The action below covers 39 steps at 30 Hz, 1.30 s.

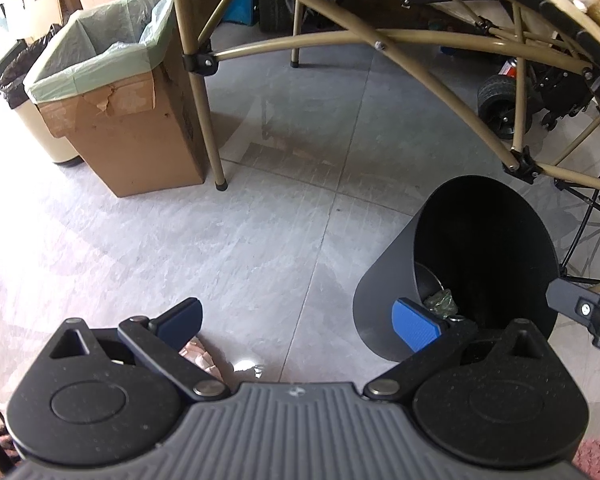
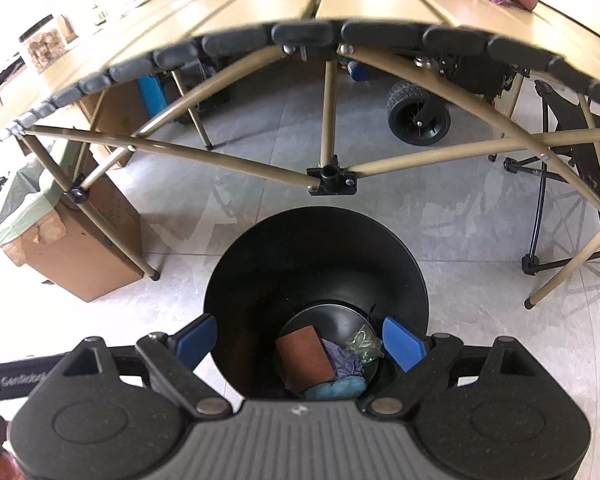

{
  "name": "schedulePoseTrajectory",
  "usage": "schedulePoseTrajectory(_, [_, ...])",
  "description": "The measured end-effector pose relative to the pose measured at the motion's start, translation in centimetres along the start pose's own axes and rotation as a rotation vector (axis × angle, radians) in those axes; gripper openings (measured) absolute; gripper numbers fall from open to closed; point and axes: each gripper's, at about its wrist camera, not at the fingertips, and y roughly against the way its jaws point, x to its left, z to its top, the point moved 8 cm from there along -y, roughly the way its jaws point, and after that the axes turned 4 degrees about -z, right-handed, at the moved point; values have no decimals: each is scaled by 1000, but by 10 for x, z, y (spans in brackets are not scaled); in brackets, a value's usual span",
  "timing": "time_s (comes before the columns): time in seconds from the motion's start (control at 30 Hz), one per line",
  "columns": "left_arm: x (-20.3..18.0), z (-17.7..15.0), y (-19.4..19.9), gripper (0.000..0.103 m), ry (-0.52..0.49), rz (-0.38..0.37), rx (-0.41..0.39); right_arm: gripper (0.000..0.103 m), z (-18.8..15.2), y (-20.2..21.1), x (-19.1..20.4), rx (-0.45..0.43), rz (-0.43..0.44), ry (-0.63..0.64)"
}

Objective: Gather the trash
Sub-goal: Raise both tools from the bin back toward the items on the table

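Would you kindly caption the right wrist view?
Open right gripper above black bin holding brown card and crumpled trash.

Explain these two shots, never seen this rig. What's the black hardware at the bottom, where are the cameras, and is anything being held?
There is no robot arm: a person holds a two-finger gripper in each hand, and a fisheye camera on each looks forward along its blue-padded fingers. The left wrist view shows the left gripper open and empty over the tiled floor. The right wrist view shows the right gripper open and empty above a black bin. Inside the bin lie a brown card, a purple crumpled wad, a clear crinkled wrapper and something light blue. Behind stands a folding table, with a bag-lined cardboard box left of it.
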Motion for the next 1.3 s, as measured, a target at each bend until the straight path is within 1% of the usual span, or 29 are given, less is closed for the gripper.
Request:
schedulePoseTrajectory(0.37, [-14, 0, 35, 103, -27, -24, -100, 91, -9, 38, -7, -73, 11, 3])
schedulePoseTrajectory(0.43, [-16, -1, 43, 103, -34, -31, -123, 93, -12, 46, -7, -87, 8, 7])
schedulePoseTrajectory(0.5, [-18, -1, 52, 103, -36, -35, -149, 98, -14, 54, -7, -101, 5, 10])
schedulePoseTrajectory(0.57, [-19, -1, 61, 103, -35, -37, -176, 100, -17, 62, -8, -113, 8, 7])
schedulePoseTrajectory(0.7, [-20, 1, 78, 103, -31, -47, -219, 103, -22, 76, -12, -127, 18, -4])
schedulePoseTrajectory(0.9, [-28, 6, 105, 103, -29, -64, -280, 103, -26, 99, -22, -165, 18, -17])
schedulePoseTrajectory(1.1, [-42, 11, 129, 103, -43, -82, -334, 103, -18, 121, -33, -227, 13, -40])
schedulePoseTrajectory(1.3, [-60, 22, 151, 103, -55, -98, -390, 103, 1, 149, -45, -327, 25, -64])
